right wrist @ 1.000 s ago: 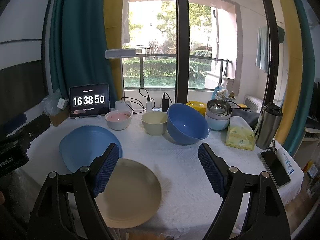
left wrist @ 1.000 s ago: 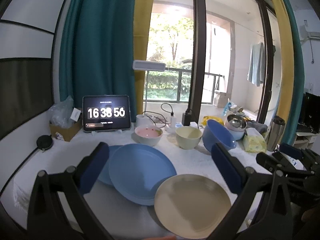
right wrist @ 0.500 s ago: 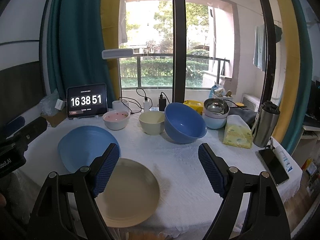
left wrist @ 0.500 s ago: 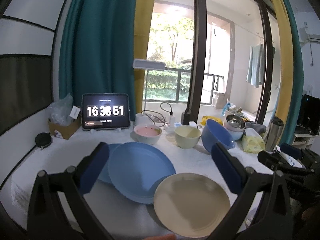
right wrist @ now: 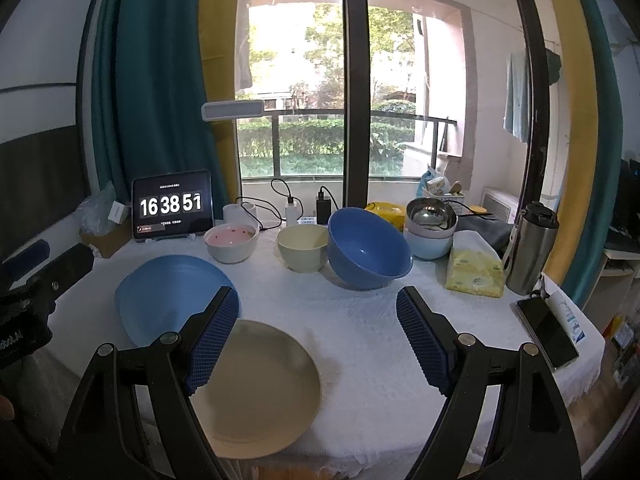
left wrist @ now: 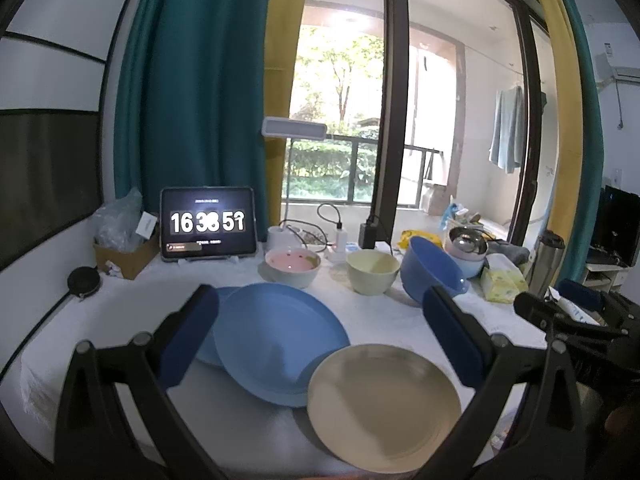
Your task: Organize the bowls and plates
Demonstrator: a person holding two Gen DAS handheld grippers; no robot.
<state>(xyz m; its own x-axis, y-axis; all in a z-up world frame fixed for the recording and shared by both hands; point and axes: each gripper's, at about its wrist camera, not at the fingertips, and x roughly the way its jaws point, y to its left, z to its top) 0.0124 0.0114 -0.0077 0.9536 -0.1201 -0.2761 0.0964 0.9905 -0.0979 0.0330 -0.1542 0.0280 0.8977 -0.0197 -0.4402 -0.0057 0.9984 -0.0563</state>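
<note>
- Left gripper (left wrist: 320, 332) and right gripper (right wrist: 316, 336) hover with jaws spread, empty
- Beige plate (right wrist: 256, 388) overlaps blue plate (right wrist: 168, 292); likely awaiting stacking on the surface (right wrist: 360, 320)

Beige plate (right wrist: 256, 390) low in the frame at the near desk edge, flat, empty. Two blue plates (right wrist: 172, 294) stacked up and to its left, the upper one shifted off the lower, its rim overlapping the beige rim in the left wrist view (left wrist: 276, 344). Farther back, mid-frame in a row: pink-lined bowl (right wrist: 231, 242), upright; cream bowl (right wrist: 302, 248), upright; large blue bowl (right wrist: 368, 254), tilted, touching the cream one. Right of these, steel bowl (right wrist: 431, 213) nested in a pale blue bowl (right wrist: 430, 246).
</note>
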